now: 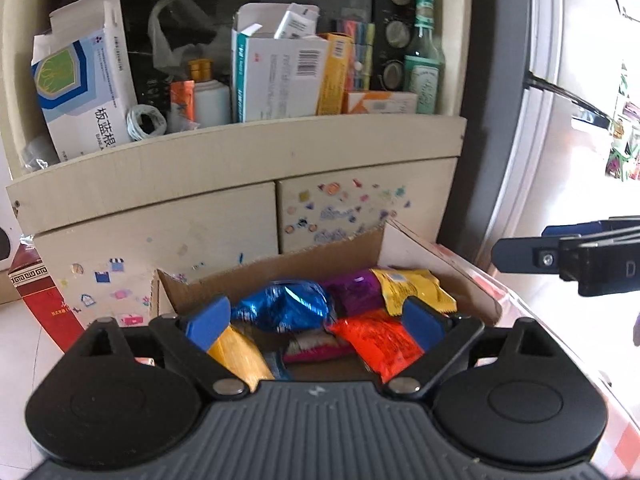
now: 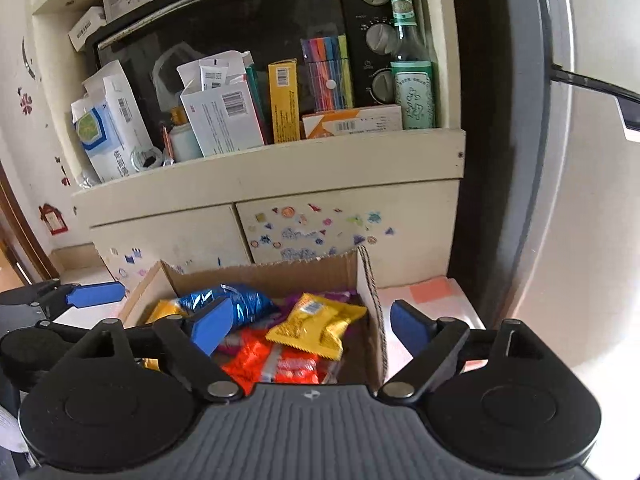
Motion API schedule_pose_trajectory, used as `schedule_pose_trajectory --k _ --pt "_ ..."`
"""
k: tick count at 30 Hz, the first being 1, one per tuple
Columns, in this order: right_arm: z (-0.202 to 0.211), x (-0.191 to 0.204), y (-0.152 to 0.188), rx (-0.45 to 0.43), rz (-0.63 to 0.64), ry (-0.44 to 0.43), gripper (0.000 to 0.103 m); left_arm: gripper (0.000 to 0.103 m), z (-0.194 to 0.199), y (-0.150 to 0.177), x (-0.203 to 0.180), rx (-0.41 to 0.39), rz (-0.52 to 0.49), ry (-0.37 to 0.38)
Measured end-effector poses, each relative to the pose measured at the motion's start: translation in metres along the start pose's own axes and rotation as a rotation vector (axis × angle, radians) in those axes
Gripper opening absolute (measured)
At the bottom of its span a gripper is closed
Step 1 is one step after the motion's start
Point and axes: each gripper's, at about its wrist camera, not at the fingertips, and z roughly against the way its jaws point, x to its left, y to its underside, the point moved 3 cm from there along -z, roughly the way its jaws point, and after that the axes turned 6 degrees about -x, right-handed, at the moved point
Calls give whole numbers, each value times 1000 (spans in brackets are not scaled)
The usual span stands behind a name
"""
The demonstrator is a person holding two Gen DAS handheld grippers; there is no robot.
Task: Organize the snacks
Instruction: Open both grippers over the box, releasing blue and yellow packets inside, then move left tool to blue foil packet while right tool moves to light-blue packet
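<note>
A cardboard box (image 1: 280, 270) (image 2: 368, 280) holds several snack packets: a blue foil one (image 1: 284, 304) (image 2: 248, 302), a yellow one (image 1: 412, 288) (image 2: 316, 324), an orange-red one (image 1: 376, 340) (image 2: 264, 360), a purple one (image 1: 352, 290) and an orange-yellow one (image 1: 240, 352). My left gripper (image 1: 316, 322) is open and empty above the box; it also shows at the left of the right wrist view (image 2: 96, 292). My right gripper (image 2: 308, 326) is open and empty, straddling the box's right wall; it shows at the right of the left wrist view (image 1: 520, 256).
A cream cabinet (image 1: 240, 152) with stickered doors stands behind the box. Its shelf holds medicine boxes (image 1: 280, 76), a green glass bottle (image 1: 424, 56), markers (image 2: 328, 72) and a black toaster oven (image 2: 240, 20). A red box (image 1: 44, 300) stands on the floor at left. A grey fridge (image 2: 580, 200) is at right.
</note>
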Motion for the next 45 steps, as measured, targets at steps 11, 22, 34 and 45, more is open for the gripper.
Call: schedule_pose_trajectory --k 11,22,34,45 --pt "30 -18 14 46 3 75 91 93 13 7 -28 15 -38 70" --pt "47 -25 57 178 -14 130 92 93 8 34 -66 95 -105 153" --pt "38 -29 95 322 40 109 93 93 -15 62 -86 169 -130 209" --pt "17 -18 133 475 91 54 93 93 -37 83 -100 232 -127 258"
